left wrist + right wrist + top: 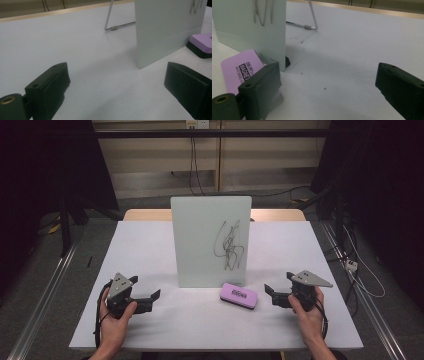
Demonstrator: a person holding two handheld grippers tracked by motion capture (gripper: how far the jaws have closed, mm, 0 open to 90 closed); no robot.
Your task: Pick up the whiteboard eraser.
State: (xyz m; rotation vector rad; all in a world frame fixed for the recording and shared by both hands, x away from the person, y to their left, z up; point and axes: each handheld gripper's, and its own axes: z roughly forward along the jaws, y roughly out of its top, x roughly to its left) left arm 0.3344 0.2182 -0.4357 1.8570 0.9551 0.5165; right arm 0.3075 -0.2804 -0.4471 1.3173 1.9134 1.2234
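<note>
Both grippers, left (152,298) and right (270,293), I see wide open, empty; purple eraser (239,295) lower centre, touching scribbled whiteboard (210,240).

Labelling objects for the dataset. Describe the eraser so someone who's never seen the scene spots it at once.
Find the upright whiteboard with the black scribble, standing mid-table. Right in front of its lower right corner, flat on the white table, lies the eraser. It is a small rounded block, the one coloured thing there: purple top with black print over a black base.
</note>
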